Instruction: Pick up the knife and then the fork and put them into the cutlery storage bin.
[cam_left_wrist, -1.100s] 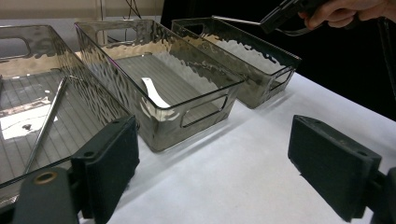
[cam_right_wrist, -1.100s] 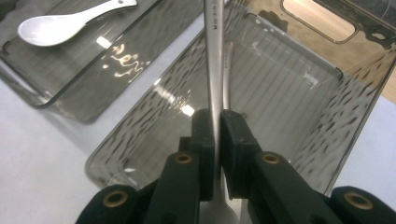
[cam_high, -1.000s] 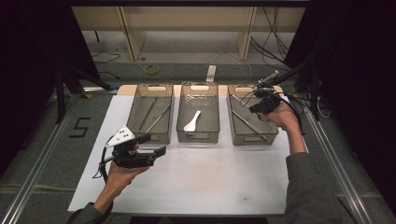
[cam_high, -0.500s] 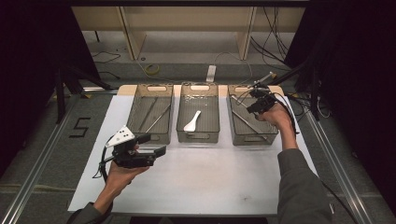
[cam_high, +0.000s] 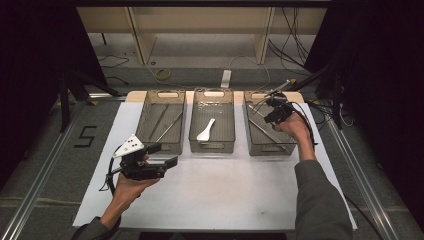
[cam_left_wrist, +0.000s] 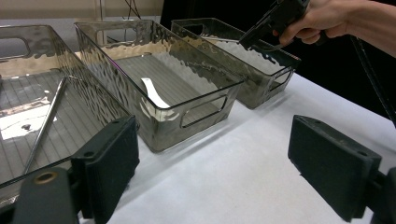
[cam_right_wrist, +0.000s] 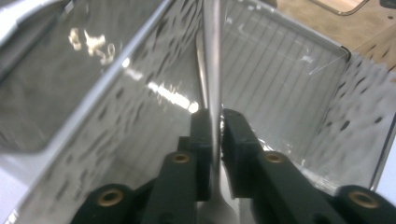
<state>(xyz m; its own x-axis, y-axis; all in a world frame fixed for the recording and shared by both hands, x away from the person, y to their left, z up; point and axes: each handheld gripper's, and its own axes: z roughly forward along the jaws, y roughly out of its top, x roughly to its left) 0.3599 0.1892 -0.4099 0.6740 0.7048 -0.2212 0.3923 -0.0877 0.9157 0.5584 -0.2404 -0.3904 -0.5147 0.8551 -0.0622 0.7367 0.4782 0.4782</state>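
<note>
My right gripper (cam_right_wrist: 214, 116) is shut on the thin handle of a metal utensil (cam_right_wrist: 212, 56), which points up and away over the right clear bin (cam_high: 270, 145). From above, the right gripper (cam_high: 272, 107) hovers at that bin's far end and the utensil (cam_high: 280, 88) sticks out beyond it. A white spoon (cam_high: 206, 130) lies in the middle bin (cam_high: 212, 146). My left gripper (cam_high: 162, 154) is open above the white mat, just in front of the left bin (cam_high: 150, 145), with nothing between its jaws. The left gripper (cam_left_wrist: 219, 154) faces the bins.
Long metal utensils (cam_high: 167, 126) lie in the left bin, and another (cam_high: 265, 130) lies in the right bin. The white mat (cam_high: 225, 195) spreads out in front of the bins. Cables and a wooden shelf frame stand beyond the table's far edge.
The right hand has shifted slightly left and farther over the right bin, still holding the metal utensil. The left gripper has stayed where it was.
</note>
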